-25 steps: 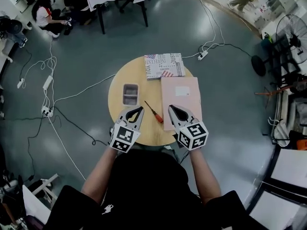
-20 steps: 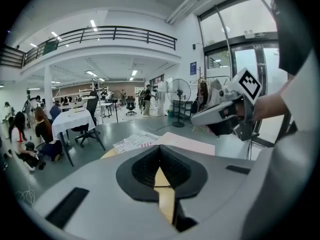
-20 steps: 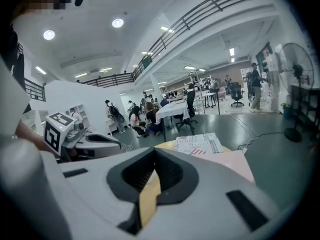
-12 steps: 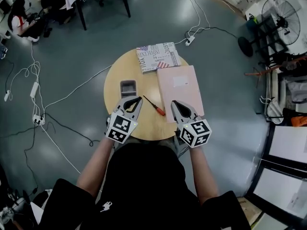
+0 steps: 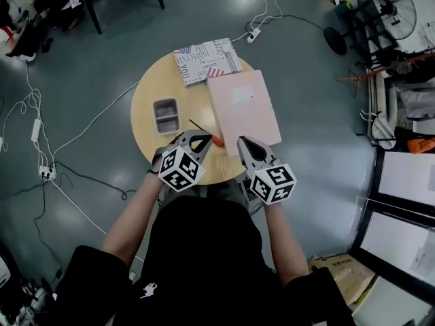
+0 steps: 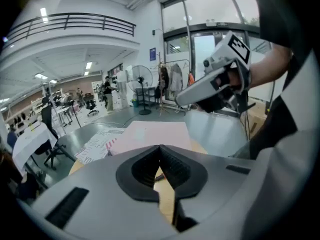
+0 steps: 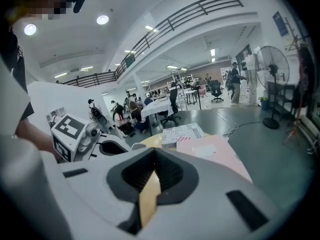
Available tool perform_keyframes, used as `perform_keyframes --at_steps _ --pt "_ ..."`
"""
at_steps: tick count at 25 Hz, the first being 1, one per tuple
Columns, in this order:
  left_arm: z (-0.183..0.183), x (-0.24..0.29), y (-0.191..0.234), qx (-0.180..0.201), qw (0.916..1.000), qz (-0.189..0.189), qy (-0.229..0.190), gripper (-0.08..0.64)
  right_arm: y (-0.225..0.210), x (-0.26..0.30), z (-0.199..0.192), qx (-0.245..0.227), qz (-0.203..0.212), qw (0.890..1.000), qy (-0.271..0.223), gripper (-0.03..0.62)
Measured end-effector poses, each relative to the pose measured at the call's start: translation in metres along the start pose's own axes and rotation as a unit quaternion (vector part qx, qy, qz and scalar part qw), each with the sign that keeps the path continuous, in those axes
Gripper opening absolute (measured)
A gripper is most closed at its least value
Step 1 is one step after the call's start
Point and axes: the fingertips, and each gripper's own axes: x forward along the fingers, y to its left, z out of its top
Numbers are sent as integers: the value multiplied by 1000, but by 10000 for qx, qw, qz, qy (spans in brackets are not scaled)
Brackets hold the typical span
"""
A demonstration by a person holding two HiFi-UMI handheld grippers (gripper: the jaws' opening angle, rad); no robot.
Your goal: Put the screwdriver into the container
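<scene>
Beside the clenched, empty left tool [image 5: 204, 140], the screwdriver [image 5: 209, 136] lies diagonally, tip toward the container [image 5: 166, 115].

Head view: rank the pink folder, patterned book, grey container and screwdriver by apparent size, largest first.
1. pink folder
2. patterned book, clearly smaller
3. grey container
4. screwdriver, long but very thin
All lie on one table, so nearness hardly skews this.

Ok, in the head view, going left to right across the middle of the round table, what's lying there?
gray container → screwdriver → pink folder. The printed book at the far edge overlaps several of these, so it is left out.
</scene>
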Motion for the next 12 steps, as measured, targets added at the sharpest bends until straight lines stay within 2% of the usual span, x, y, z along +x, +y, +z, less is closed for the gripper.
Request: perform_keyframes --at_steps 3,5,12 --pt "-4 21 -16 847 9957 -213 322 3 -13 -7 -8 158 -41 9999 -5 2" --pt "-11 34 -26 1169 9911 -385 513 3 -20 -11 -12 221 -76 9997 -38 2" --pt "-45 65 -42 1313 9801 -913 1180 3 -39 -19 -37 483 -299 9984 -1 2"
